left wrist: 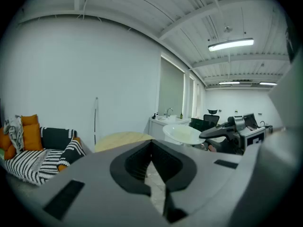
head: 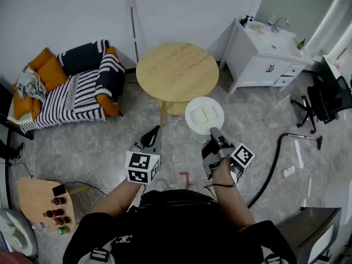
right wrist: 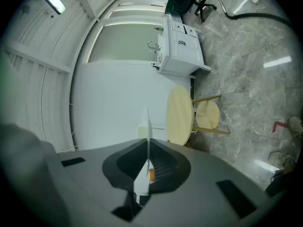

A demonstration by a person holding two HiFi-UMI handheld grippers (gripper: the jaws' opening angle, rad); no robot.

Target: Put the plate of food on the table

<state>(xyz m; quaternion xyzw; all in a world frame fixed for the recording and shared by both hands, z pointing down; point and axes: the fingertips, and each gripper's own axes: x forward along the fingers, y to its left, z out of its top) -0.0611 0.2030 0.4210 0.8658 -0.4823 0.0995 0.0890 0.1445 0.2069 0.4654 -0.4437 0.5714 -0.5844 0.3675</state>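
The right gripper (head: 215, 132) is clenched on the near rim of the white plate (head: 193, 120), which is held in the air by the round surface's (head: 176, 70) near right edge; the left gripper (head: 152, 137) is closed on nothing

Grey marble floor (head: 264, 120). White wall (head: 66, 15) far. Striped sofa (head: 71, 92) far left, round wood table (head: 177, 70) centre, white sink cabinet (head: 258, 65) far right, black chair (head: 324, 100) right.

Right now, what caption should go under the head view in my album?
Right gripper holds a white plate of food by its rim near the round wooden table; left gripper holds nothing.
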